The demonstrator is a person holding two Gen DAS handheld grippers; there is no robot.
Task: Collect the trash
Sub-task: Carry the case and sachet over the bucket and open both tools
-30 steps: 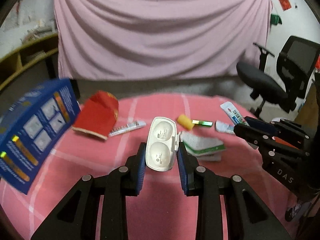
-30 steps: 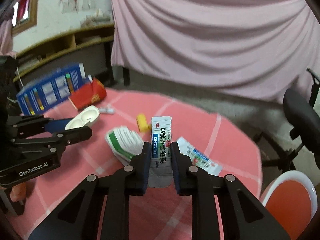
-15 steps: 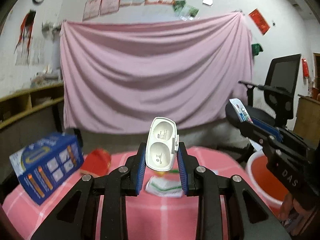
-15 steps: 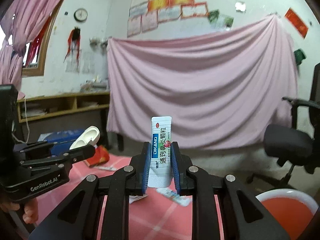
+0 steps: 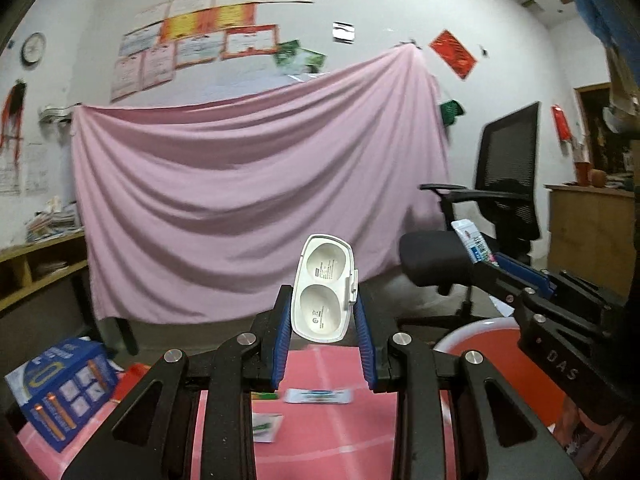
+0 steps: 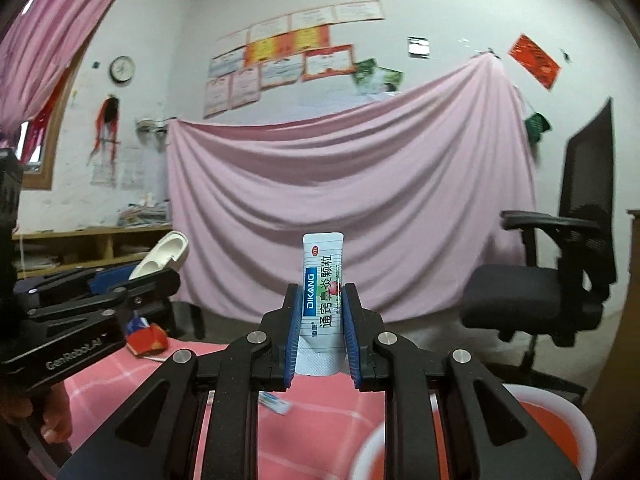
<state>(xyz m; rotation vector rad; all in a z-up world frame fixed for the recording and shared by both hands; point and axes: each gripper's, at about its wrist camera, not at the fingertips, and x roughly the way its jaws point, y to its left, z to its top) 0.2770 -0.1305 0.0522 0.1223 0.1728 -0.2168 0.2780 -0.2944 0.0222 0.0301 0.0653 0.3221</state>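
My left gripper (image 5: 322, 320) is shut on a white plastic two-cup case (image 5: 323, 286) and holds it upright, high above the pink table (image 5: 320, 432). My right gripper (image 6: 319, 324) is shut on a white DIKANG sachet (image 6: 322, 292), also raised. Each gripper shows in the other's view: the right one with its sachet (image 5: 474, 244) at the right, the left one with the case (image 6: 162, 258) at the left. A red bin with a white rim (image 6: 552, 436) sits low at the right, and also shows in the left wrist view (image 5: 492, 360).
On the table lie a blue battery box (image 5: 64, 392), a red packet (image 6: 146, 340), a flat sachet (image 5: 318, 396) and a green-white wrapper (image 5: 266, 428). A black office chair (image 6: 560, 280) stands at the right. A pink sheet (image 5: 248, 208) hangs behind.
Both grippers have lifted and tilted up from the table with their items still held. The view now shows the wall and sheet, and the red bin sits closer below.
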